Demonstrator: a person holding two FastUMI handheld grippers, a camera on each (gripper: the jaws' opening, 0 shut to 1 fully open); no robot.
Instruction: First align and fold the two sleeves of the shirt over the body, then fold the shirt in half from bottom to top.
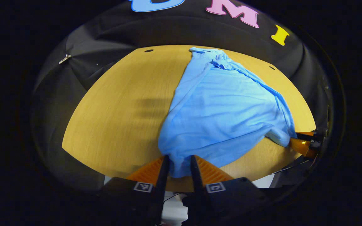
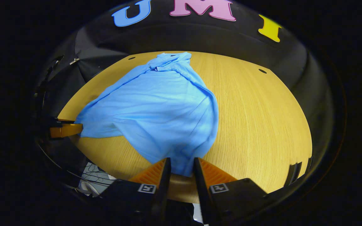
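I am holding the light blue shirt [image 1: 218, 110] by its near hem with both grippers, and it is lying across the wooden table [image 1: 115, 119]. In the left gripper view, the left gripper [image 1: 180, 168] is sitting at the shirt's near corner, its two fingers drawn close together with a bunch of blue cloth pinched between them. Off at the shirt's other near corner, the right gripper [image 1: 305, 142] is gripping the hem where the cloth is pulling to a point. In the right gripper view, the right gripper [image 2: 181, 169] is likewise narrowed on a fold of the shirt [image 2: 156, 106], cloth filling the gap between its fingers. The left gripper [image 2: 66, 129] is showing at the shirt's far-side corner there, touching the fabric. The collar end is lying bunched at the shirt's far edge, near the table's [image 2: 256, 125] back rim. The body is spreading wrinkled between the two held corners.
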